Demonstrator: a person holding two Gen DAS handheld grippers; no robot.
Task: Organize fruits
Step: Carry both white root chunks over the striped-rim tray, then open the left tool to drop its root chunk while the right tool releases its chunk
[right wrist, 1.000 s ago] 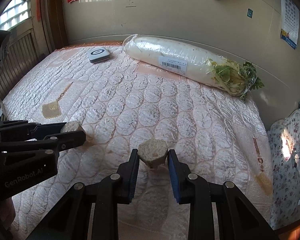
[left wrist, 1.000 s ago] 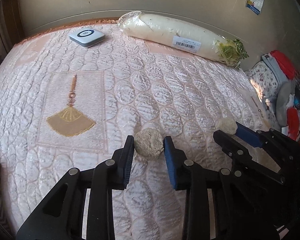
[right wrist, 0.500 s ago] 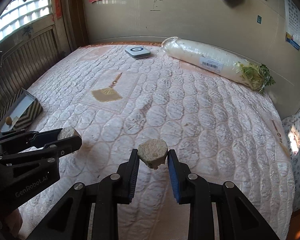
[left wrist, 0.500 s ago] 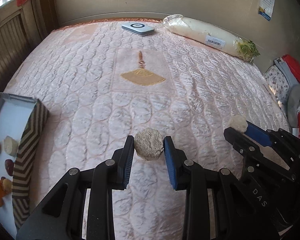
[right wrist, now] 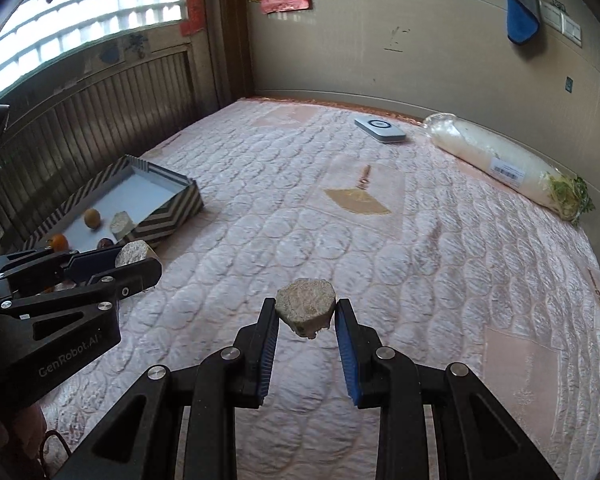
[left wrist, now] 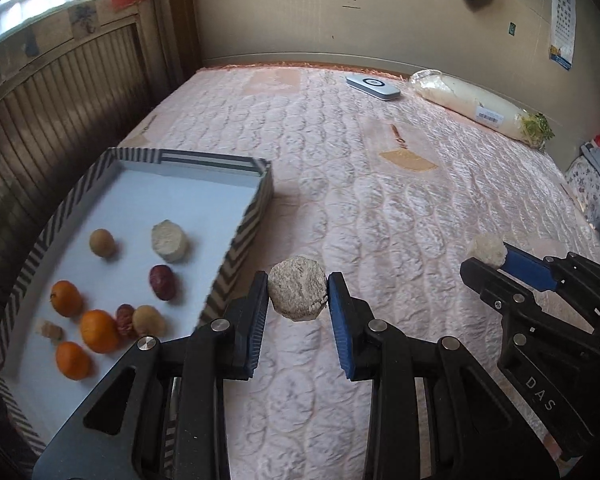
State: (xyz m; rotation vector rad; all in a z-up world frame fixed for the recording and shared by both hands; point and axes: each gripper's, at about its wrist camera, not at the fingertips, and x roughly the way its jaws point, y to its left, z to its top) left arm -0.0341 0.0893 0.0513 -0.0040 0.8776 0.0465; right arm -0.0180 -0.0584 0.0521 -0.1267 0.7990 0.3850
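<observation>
At the far left a striped tray (left wrist: pixel 236 240) sits on the pink quilted bed (left wrist: pixel 380 208), holding three oranges (left wrist: pixel 98 331), two dark red fruits (left wrist: pixel 162 282), pale round fruits (left wrist: pixel 101 242) and a beige cut chunk (left wrist: pixel 169 240). Just right of the tray's near corner, the left gripper (left wrist: pixel 298 300) is clamped on a rough grey-beige chunk (left wrist: pixel 297 293), held clear above the quilt. Further right, the right gripper (right wrist: pixel 305 316) is likewise closed on a second beige chunk (right wrist: pixel 306 306), above the quilt. At the back lie a white flat device (left wrist: pixel 373 87) and a wrapped white radish (left wrist: pixel 480 106) by the wall.
</observation>
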